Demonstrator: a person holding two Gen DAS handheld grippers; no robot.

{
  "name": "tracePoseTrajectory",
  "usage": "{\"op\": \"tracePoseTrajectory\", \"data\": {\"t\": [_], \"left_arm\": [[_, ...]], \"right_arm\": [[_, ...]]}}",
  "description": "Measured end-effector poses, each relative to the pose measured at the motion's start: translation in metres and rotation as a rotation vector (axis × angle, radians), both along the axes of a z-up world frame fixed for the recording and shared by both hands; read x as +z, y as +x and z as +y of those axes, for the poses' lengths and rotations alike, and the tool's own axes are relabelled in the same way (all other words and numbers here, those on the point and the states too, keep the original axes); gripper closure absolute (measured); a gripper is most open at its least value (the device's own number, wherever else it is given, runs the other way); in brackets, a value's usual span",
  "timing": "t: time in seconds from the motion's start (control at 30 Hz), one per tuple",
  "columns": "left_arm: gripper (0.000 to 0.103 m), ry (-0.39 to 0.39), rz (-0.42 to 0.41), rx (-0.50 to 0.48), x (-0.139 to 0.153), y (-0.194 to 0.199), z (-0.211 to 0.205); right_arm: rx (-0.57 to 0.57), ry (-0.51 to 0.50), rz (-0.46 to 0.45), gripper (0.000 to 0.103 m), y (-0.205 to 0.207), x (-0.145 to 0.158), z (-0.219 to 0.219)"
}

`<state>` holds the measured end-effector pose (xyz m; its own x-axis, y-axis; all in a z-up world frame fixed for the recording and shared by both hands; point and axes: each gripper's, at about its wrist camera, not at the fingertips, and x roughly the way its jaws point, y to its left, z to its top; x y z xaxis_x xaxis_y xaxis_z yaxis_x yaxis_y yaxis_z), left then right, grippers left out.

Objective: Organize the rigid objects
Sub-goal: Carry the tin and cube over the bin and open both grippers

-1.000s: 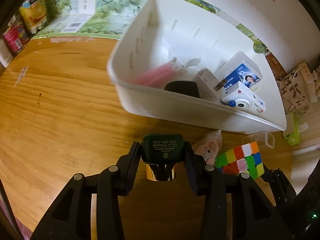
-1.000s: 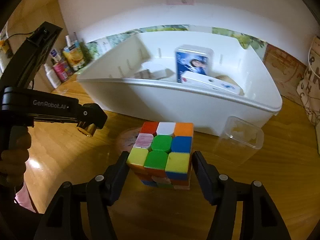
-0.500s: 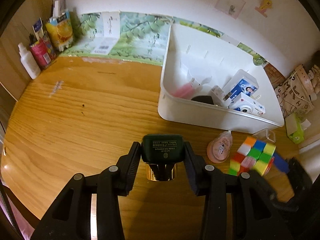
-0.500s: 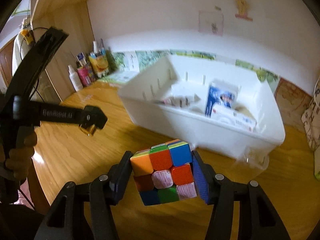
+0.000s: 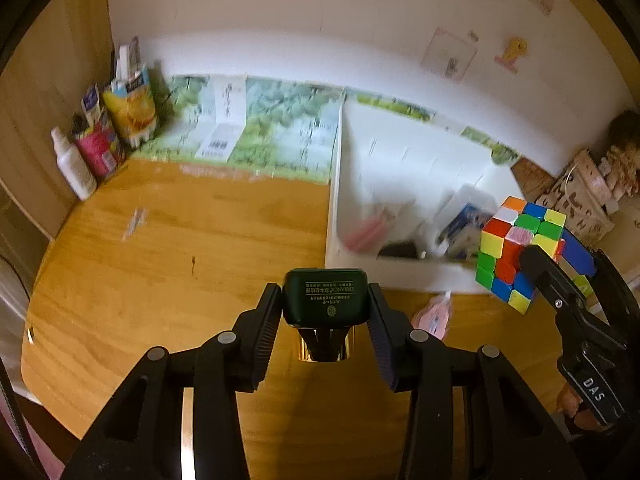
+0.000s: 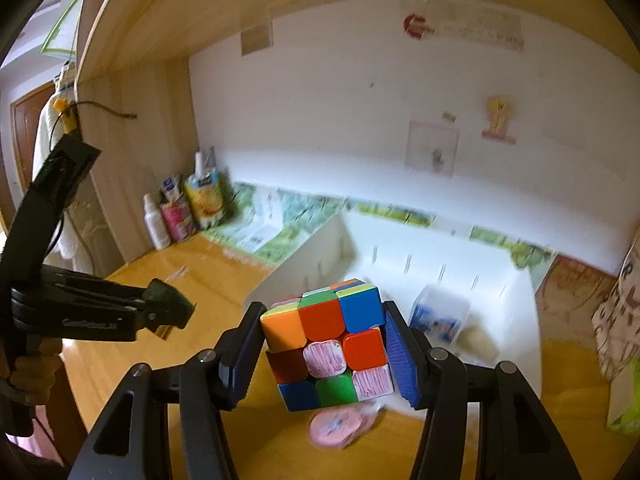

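Two grippers are each clamped on an object above a wooden tabletop (image 5: pixel 168 248). In the left wrist view, the left gripper (image 5: pixel 325 312) sits at the lower centre of the frame, its jaws narrow and pressed against both sides of a dark green bottle (image 5: pixel 325 298) with a gold cap (image 5: pixel 325 350) pointing back toward the camera. In the right wrist view, the right gripper (image 6: pixel 325 348) fills the lower centre, its jaws pressing on the left and right faces of a multicoloured puzzle cube (image 6: pixel 328 342); they have just been closing onto it, and the cube now sits tilted between the blue-lined pads, clear of the table.

The same cube (image 5: pixel 520 252) shows at the right edge of the left wrist view, held in front of the near right corner of a white plastic bin (image 5: pixel 336 216). The bin stands on the table in the centre right of that view, against the wall. Inside it lie a blurred pink item (image 5: pixel 366 234), a black item (image 5: pixel 398 250) and a blue-and-white box (image 5: pixel 464 226).

On the table, in front of the bin's near wall, lies a flat pink packet (image 6: pixel 340 424), seen just below the cube in the right wrist view. In the upper left of the left wrist view, a white bottle (image 5: pixel 74 170) and several colourful packages (image 5: pixel 120 120) stand in the corner.
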<state>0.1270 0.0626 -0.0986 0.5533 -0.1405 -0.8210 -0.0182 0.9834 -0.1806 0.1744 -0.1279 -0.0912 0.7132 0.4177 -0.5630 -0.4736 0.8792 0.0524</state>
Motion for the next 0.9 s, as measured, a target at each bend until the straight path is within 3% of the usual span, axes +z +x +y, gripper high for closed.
{"op": "tracePoseTrajectory", "data": {"t": [0.43, 0.67, 0.9], "left_arm": [[0.057, 0.073, -0.11, -0.119, 0.03, 0.057, -0.026], [0.057, 0.076, -0.125, -0.151, 0.026, 0.085, -0.047], [0.053, 0.086, -0.136, -0.187, 0.02, 0.1, -0.066]], "right_arm": [[-0.095, -0.006, -0.139, 0.045, 0.051, 0.022, -0.019], [-0.132, -0.023, -0.141, 0.045, 0.065, 0.014, -0.027], [-0.154, -0.031, -0.088, 0.045, 0.078, -0.001, -0.035]]}}
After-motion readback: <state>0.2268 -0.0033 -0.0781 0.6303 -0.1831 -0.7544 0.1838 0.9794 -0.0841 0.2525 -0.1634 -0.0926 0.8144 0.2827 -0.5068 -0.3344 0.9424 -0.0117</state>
